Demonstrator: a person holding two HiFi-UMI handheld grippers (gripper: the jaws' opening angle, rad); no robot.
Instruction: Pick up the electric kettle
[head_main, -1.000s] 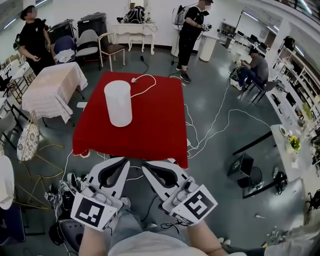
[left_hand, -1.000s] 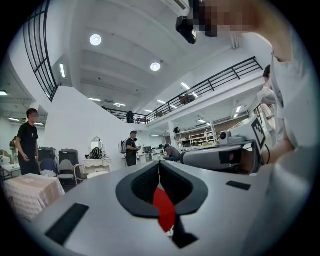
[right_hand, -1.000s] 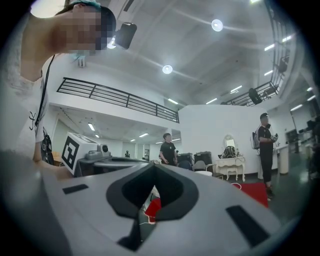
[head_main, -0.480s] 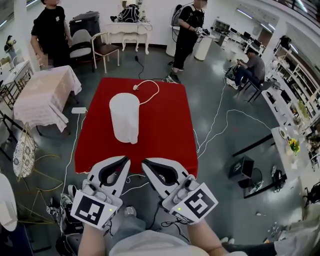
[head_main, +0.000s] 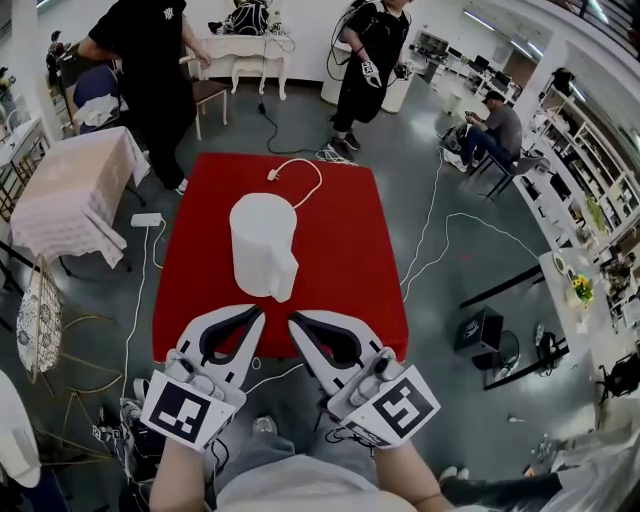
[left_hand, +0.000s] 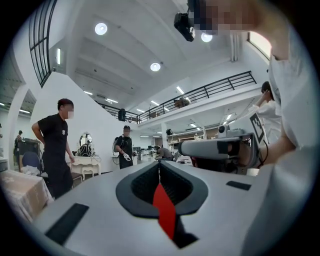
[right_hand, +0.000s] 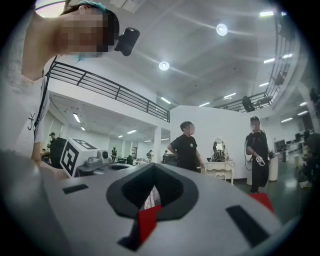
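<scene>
Head view: white electric kettle (head_main: 262, 240) stands upright on the red-covered table (head_main: 345, 260), left of centre, with a bulge on its near-right side. Can't tell if that's the spout or the handle. White cable (head_main: 305, 178) loops across the far part of the cloth to a plug (head_main: 271, 174) near the far edge.

Left gripper (head_main: 256, 313) and right gripper (head_main: 296, 320) sit side by side at the near edge of the table, tips pointing toward the kettle. Both are short of it, no contact. The kettle's base is just beyond the tips and slightly left of the gap between them.

Left gripper view: jaws together, tips meeting, nothing between them. Only red cloth shows through the cutout behind the tips. Right gripper view: same, jaws closed at the tips and empty, with red cloth and a white sliver visible through the cutout.

Surroundings: grey floor with loose white floor cables (head_main: 440, 225) right of the table and a power strip (head_main: 146, 219) to its left. A table with a pale cloth (head_main: 60, 195) stands on the left. A standing person in black (head_main: 150, 60) is far left, a second person in black (head_main: 372, 55) is at far centre, and a seated person (head_main: 495, 125) is far right. A white dressing table (head_main: 250, 50) stands against the far wall.
</scene>
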